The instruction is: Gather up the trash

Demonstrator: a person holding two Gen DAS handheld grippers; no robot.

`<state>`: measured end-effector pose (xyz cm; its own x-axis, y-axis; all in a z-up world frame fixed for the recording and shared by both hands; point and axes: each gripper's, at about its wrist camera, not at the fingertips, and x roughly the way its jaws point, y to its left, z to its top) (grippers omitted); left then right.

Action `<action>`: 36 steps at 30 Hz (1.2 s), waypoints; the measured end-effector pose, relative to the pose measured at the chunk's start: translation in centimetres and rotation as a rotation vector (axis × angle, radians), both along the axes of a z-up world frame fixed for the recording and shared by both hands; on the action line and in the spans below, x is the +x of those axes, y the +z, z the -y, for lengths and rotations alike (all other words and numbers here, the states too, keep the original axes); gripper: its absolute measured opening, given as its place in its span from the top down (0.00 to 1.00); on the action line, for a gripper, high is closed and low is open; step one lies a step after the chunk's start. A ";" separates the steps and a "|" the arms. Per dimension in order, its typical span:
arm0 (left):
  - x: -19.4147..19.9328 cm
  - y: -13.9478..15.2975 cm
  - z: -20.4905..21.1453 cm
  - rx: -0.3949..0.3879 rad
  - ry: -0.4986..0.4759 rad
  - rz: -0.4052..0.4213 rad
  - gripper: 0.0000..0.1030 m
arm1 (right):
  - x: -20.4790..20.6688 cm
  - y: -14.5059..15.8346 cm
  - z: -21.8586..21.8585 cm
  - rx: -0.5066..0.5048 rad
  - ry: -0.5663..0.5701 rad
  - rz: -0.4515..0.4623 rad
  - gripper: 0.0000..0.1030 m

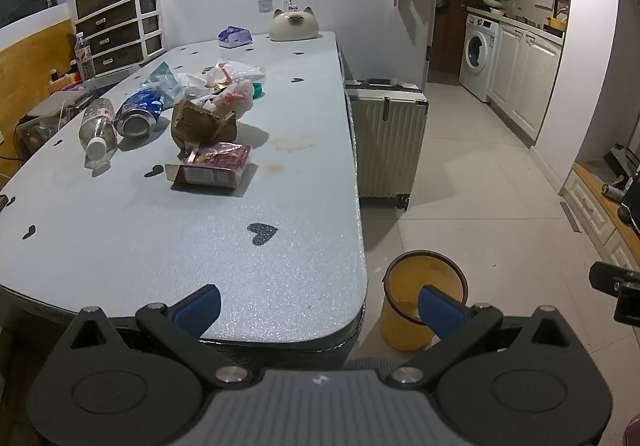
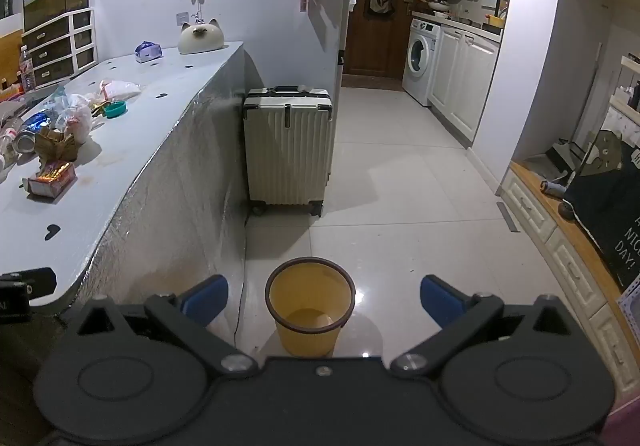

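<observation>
From the left wrist, the left gripper [image 1: 318, 308] hangs over the near rounded end of the pale worktop [image 1: 120, 238], its jaws spread as wide as they go with nothing between them. Just right of the worktop's near corner, on the floor, stands a yellow bin [image 1: 408, 326] with a dark rim; what shows of its inside looks bare. The trash lies towards the far left of the worktop: a red carton [image 1: 216, 168] on its side, nearest; behind it a crumpled brown paper bag [image 1: 200, 122]; left of those a clear plastic bottle [image 1: 97, 128] and a blue can [image 1: 140, 114], both lying down; further back a heap of plastic wrappers [image 1: 228, 86] and a small teal lid [image 1: 259, 90].

From the right wrist, the right gripper [image 2: 324, 300] is tilted down at the floor, jaws likewise fully apart and holding nothing. This view looks straight into the bin, which shows only its bare yellow bottom. It also shows the worktop's silvery side panel [image 2: 172, 198] and the white suitcase [image 2: 288, 150] in full. The trash sits far left, small and partly cut off.
</observation>
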<state>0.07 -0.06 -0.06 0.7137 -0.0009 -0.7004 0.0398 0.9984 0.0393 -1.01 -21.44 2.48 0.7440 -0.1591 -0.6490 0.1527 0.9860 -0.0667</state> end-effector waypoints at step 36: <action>0.0 0.6 0.2 0.000 -0.001 0.007 0.00 | -0.1 0.1 -0.1 -0.004 -0.001 -0.004 0.00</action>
<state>0.09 -0.23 0.49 0.7185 -0.0013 -0.6955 0.0402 0.9984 0.0396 -1.14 -21.39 2.56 0.7415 -0.1619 -0.6511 0.1531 0.9857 -0.0707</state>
